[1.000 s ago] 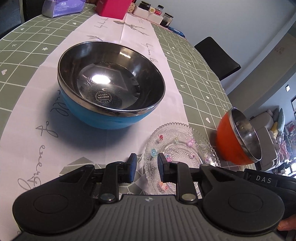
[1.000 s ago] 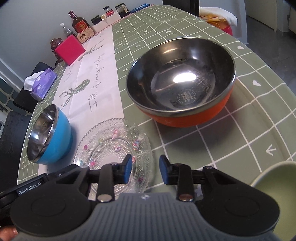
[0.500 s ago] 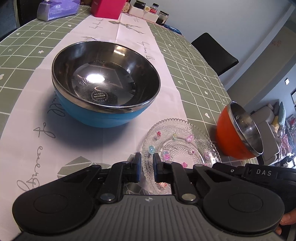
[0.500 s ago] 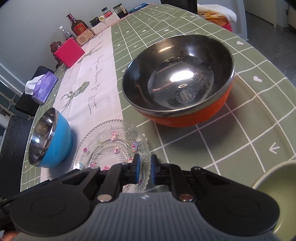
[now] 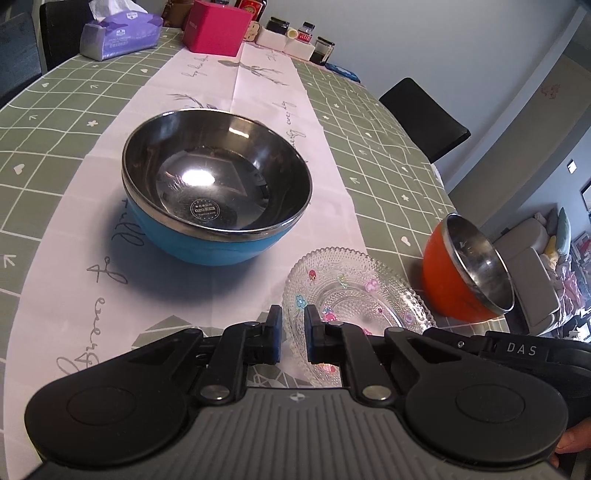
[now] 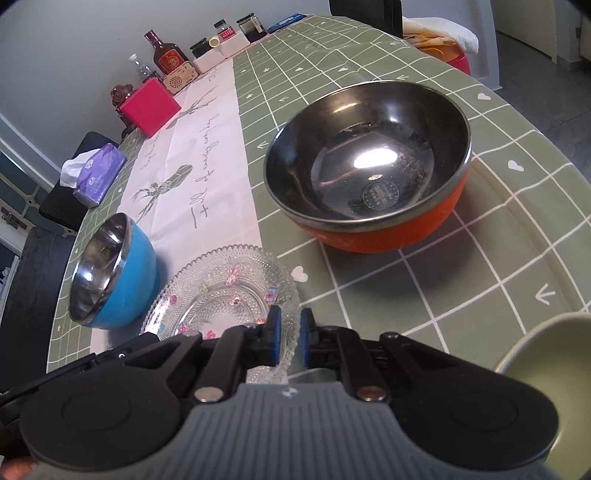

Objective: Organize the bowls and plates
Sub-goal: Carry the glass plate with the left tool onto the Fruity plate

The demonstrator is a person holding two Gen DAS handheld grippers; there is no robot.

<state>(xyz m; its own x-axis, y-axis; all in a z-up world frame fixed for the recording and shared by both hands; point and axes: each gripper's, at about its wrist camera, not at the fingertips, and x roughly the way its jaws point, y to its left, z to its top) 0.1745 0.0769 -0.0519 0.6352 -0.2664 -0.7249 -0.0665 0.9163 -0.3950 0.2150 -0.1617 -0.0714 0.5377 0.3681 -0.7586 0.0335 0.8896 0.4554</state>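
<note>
"das" on the right gripper (image 5: 524,349).

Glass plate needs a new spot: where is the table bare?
Bare: the white runner between the blue bowl and the pink box, and green cloth right of the orange bowl. Crowded: around the glass plate, between both bowls.

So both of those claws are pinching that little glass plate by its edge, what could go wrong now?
1. Each gripper, left and right, grips only the thin beaded rim of the glass plate; uneven lifting might let it slip or crack.
2. The blue bowl and orange bowl sit close on either side; a swing could knock them.
</note>
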